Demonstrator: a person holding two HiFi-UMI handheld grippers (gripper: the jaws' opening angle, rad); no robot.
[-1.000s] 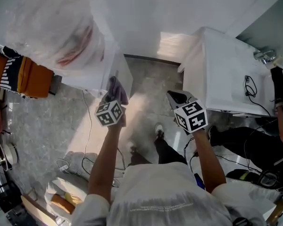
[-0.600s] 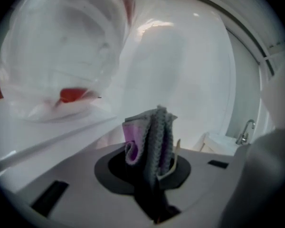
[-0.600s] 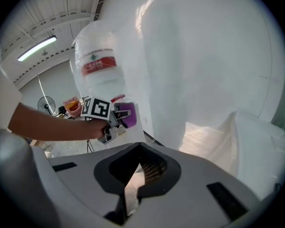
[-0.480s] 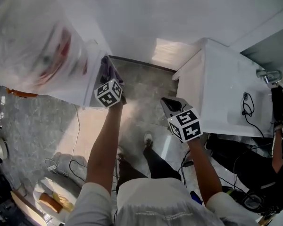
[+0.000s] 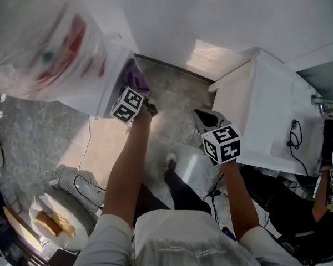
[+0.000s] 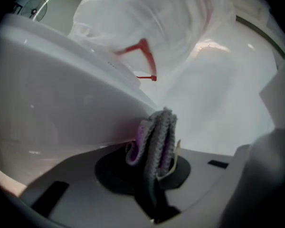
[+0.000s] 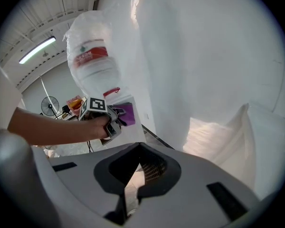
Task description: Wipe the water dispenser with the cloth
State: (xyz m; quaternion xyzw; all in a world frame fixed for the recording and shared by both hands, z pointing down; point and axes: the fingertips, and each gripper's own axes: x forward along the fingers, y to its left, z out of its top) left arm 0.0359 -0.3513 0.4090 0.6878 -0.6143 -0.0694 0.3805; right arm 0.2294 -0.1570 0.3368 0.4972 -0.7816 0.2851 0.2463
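Observation:
The white water dispenser (image 5: 108, 76) stands at the upper left, its bottle (image 5: 41, 43) wrapped in clear plastic. My left gripper (image 5: 137, 93) is shut on a folded grey and purple cloth (image 5: 134, 76), which lies against the dispenser's front corner. In the left gripper view the cloth (image 6: 156, 139) stands up between the jaws, touching the white body (image 6: 52, 108) below the bottle (image 6: 152, 27). My right gripper (image 5: 204, 117) hangs apart over the floor with its jaws together and nothing in them. The right gripper view shows the left gripper (image 7: 115, 121), the cloth (image 7: 127, 112) and the bottle (image 7: 92, 63).
A white cabinet (image 5: 266, 104) stands to the right, with a cable (image 5: 293, 132) on its side. Another person (image 5: 305, 220) crouches at the lower right. Cables (image 5: 72, 176) and a round tray (image 5: 53, 220) lie on the floor at the lower left. A fan (image 7: 50, 106) stands far behind.
My left gripper has carried the cloth up and forward from over the floor to the dispenser's corner. The right gripper has stayed about where it was.

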